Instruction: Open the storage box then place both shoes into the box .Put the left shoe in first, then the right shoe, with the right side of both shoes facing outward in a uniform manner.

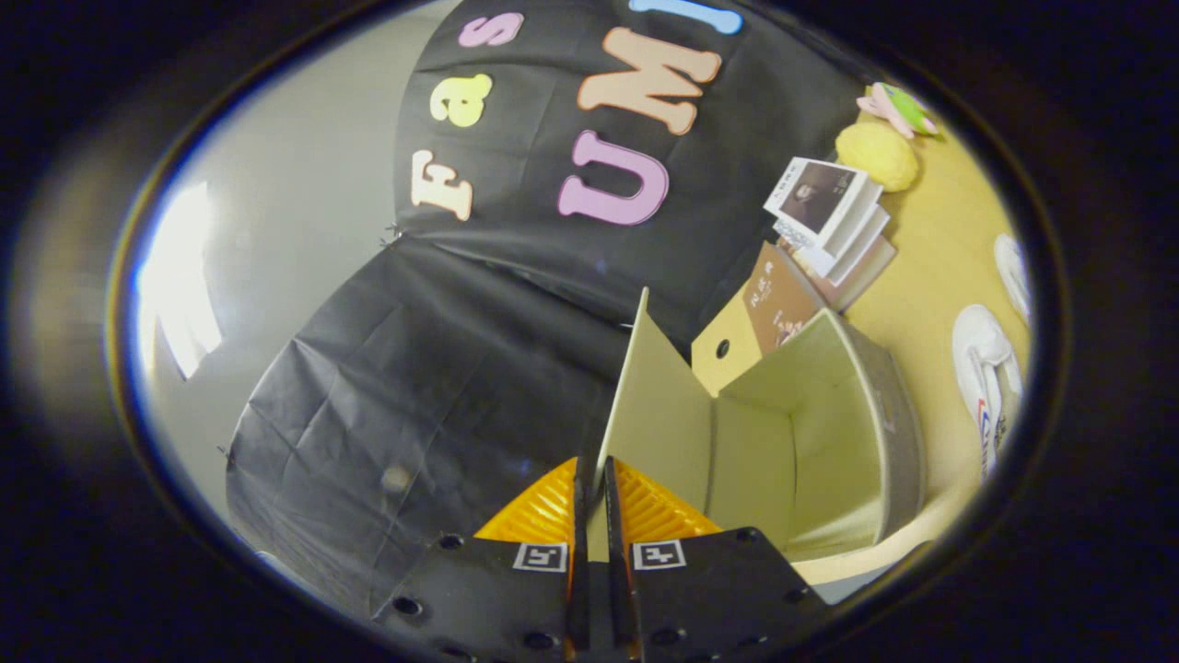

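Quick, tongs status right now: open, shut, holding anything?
Tongs: shut on the box flap, pinching its lower edge between both fingers, with the storage box open and empty; shoes lie on the table beyond.

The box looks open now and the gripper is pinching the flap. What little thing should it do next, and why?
Probably let go of the lid. The gripper is shut on its edge, the lid stands raised, and the box shows a bare inside. Both shoes lie on the table beyond the box, so the gripper needs to be free to fetch the first one.
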A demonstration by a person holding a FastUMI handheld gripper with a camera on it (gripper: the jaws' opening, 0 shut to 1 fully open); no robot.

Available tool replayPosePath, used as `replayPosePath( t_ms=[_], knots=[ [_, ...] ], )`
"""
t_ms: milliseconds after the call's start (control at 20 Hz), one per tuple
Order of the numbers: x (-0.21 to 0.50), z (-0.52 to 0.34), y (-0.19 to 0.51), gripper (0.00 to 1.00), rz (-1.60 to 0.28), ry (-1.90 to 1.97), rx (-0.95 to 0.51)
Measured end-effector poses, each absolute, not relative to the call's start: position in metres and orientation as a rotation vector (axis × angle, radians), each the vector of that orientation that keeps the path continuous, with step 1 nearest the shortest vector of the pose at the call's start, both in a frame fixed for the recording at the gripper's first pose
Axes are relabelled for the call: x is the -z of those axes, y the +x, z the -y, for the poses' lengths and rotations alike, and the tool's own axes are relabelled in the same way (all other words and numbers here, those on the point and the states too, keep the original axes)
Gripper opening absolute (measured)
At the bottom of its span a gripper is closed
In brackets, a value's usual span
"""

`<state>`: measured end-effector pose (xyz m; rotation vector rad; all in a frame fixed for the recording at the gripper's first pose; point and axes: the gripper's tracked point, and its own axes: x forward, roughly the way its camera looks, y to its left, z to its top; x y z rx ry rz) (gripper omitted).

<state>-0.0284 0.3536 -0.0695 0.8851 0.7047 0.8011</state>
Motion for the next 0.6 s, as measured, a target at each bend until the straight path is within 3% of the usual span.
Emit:
replayPosePath(
  t_ms=[600],
  knots=[
    [0.078, -0.482, -0.072, 0.15, -0.761, 0.684, -0.960]
  ],
)
